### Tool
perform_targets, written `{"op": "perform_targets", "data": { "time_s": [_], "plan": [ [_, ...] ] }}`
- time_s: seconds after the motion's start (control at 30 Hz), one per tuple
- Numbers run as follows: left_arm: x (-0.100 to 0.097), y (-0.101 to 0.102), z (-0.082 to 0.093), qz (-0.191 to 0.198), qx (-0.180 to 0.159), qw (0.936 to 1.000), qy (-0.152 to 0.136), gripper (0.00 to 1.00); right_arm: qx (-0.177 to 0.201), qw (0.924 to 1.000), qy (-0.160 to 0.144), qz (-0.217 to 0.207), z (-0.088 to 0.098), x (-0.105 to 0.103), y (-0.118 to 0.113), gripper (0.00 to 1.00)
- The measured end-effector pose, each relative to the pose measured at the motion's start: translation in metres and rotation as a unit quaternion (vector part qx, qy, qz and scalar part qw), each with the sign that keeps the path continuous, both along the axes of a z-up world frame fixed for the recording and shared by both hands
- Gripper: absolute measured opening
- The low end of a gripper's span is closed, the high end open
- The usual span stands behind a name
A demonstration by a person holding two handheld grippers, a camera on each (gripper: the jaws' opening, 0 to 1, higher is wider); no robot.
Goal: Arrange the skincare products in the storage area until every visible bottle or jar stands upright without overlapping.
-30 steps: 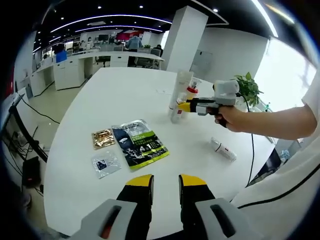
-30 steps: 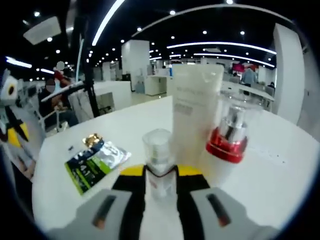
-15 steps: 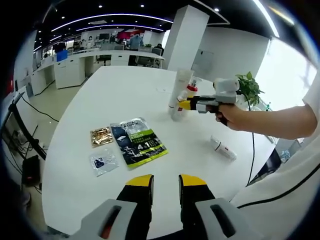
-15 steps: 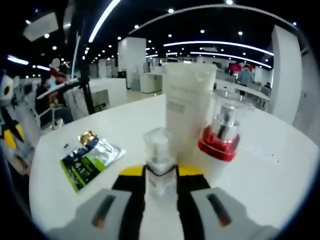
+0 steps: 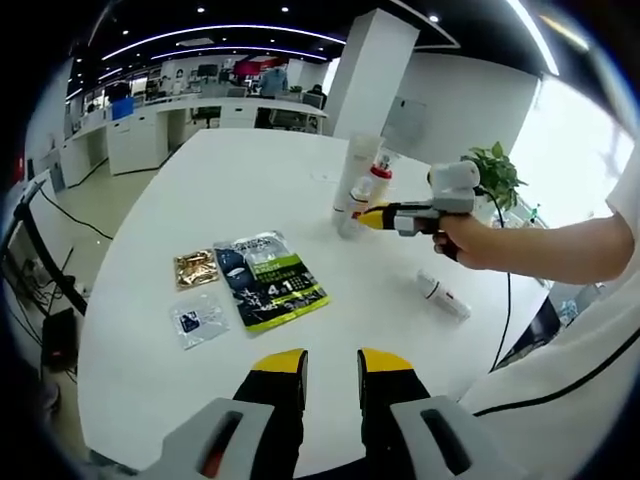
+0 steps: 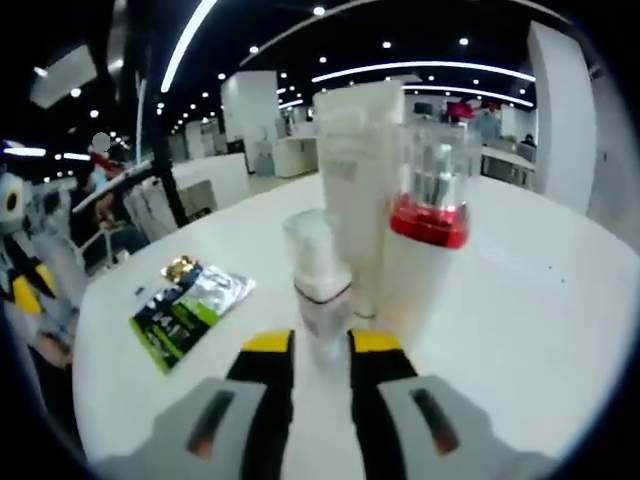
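Left tool (image 5: 331, 366): at 6 o'clock in the left gripper view, low and close. Its jaws are a little apart and hold nothing. It waits above the near edge of the white desk (image 5: 200, 190).

Packets: a green and black packet (image 5: 267, 281), a small gold packet (image 5: 196, 268) and a small clear packet (image 5: 199, 323) lie flat at about 9 o'clock from the left tool, close together but not on top of each other.

Lying bottle: a small white tube bottle with a red band (image 5: 442, 296) lies on its side at about 2 o'clock, well apart from the others. I think it is the one left to stand up.

Right tool (image 6: 309, 347): at 6 o'clock in the right gripper view. Its jaws are narrow, one on each side of the small clear-capped bottle (image 6: 318, 285). I cannot tell if they are pressing it or have just let go.

Small bottle: it stands upright on the desk, just in front of the other two. It looks put there so all three stand in one group.

Tall white tube (image 6: 357, 170): upright on its cap, at 12 o'clock, behind the small bottle.

Red-collared pump bottle (image 6: 427, 240): upright under a clear cap, at 1 o'clock, just beside the tube.

What is inside: I cannot tell.
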State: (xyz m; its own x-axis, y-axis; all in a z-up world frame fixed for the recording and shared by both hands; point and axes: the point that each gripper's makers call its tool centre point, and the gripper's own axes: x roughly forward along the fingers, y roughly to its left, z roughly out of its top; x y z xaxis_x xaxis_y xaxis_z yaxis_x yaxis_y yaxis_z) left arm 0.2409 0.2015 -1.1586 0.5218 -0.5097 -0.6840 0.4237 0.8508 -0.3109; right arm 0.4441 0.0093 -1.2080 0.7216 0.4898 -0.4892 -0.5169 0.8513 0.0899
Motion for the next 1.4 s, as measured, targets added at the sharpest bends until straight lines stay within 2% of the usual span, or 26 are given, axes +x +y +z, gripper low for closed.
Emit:
{"op": "perform_targets", "data": {
  "time_s": [0.5,0.87,1.07,1.1,1.17,1.2,1.23,1.4],
  "plan": [
    [-0.001,0.004,0.001,0.007,0.005,1.0000,0.001,0.20,0.038,0.9983,0.026,-0.034,-0.004,0.011,-0.001,0.13],
    [0.000,-0.001,0.001,0.004,0.005,1.0000,0.002,0.20,0.038,0.9984,0.028,-0.031,-0.005,0.011,-0.002,0.14],
    [-0.001,-0.007,0.000,-0.002,0.000,1.0000,0.001,0.18,0.052,0.9979,0.029,-0.026,0.004,-0.008,-0.010,0.20],
    [-0.002,-0.016,0.004,-0.011,-0.021,0.9997,-0.005,0.17,0.056,0.9978,0.028,-0.023,0.006,-0.012,-0.011,0.22],
    [-0.001,-0.018,0.007,-0.018,-0.021,0.9995,-0.016,0.17,0.054,0.9980,0.028,-0.019,0.008,-0.021,-0.016,0.23],
    [-0.004,-0.026,0.009,-0.047,-0.032,0.9982,-0.018,0.17,0.048,0.9983,0.029,-0.016,0.010,-0.028,-0.019,0.23],
    [-0.001,-0.028,0.008,-0.034,-0.035,0.9987,-0.014,0.18,0.048,0.9983,0.028,-0.016,0.012,-0.033,-0.023,0.23],
    [0.004,-0.042,0.001,-0.052,-0.034,0.9980,-0.005,0.18,0.056,0.9967,0.050,-0.028,0.016,-0.063,-0.041,0.30]
  ]
}}
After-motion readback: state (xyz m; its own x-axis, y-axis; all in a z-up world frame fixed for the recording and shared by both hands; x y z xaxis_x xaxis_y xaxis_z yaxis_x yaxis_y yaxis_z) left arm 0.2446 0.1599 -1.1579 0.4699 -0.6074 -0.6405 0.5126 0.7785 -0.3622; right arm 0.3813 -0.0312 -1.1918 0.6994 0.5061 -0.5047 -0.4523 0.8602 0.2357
